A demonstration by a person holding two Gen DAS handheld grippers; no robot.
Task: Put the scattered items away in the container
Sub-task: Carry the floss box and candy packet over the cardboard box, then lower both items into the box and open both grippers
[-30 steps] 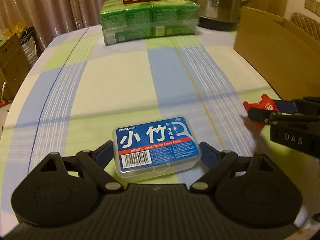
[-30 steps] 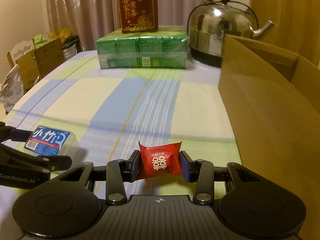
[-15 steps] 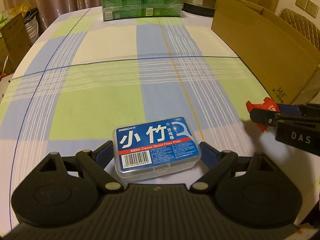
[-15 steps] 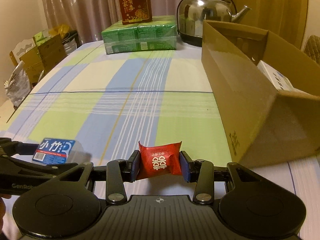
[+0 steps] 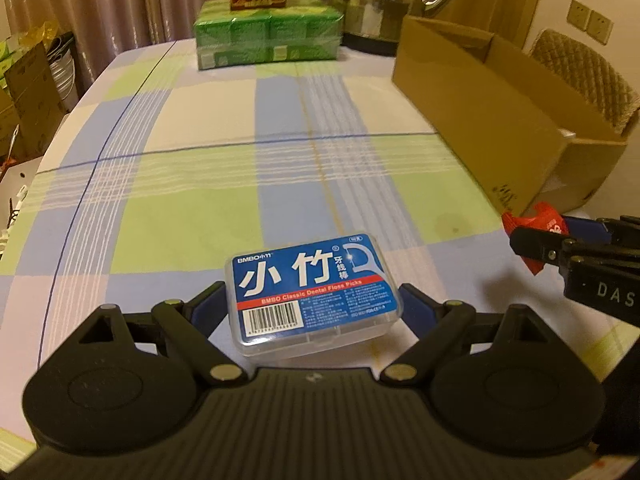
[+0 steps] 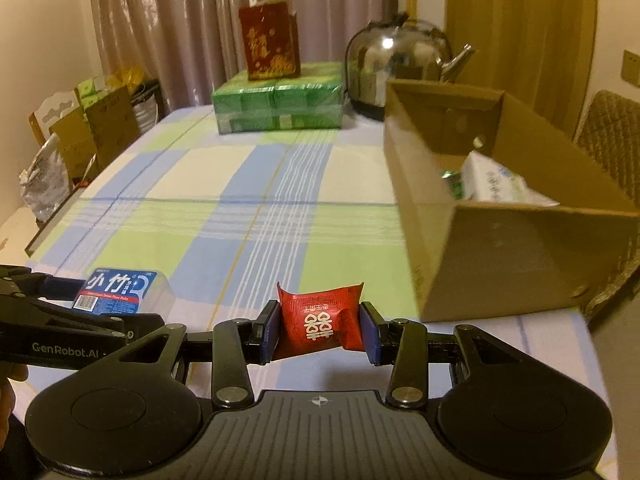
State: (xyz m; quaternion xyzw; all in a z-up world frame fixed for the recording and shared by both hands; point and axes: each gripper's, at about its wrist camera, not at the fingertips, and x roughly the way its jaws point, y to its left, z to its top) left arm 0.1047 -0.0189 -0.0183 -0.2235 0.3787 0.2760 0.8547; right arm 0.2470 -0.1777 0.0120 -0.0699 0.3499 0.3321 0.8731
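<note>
Both hands have lifted their loads off the checked tablecloth [image 5: 192, 184] and carried them toward the cardboard box [image 6: 520, 248], which now stands at about two o'clock from the grippers, its open top showing white packets already inside. The left gripper [image 5: 314, 306], jaws set wide, pinches the clear floss-pick case [image 5: 314, 292] across its breadth; the right gripper [image 6: 320, 330] is pressed in on the red candy wrapper [image 6: 320, 316]. A second ago the box wall filled the right-hand view with its inside hidden; now the rim sits lower, so I judge both items are near release height. The kettle [image 6: 396, 68] and green packs [image 6: 278, 104] at twelve o'clock look further off than before.
</note>
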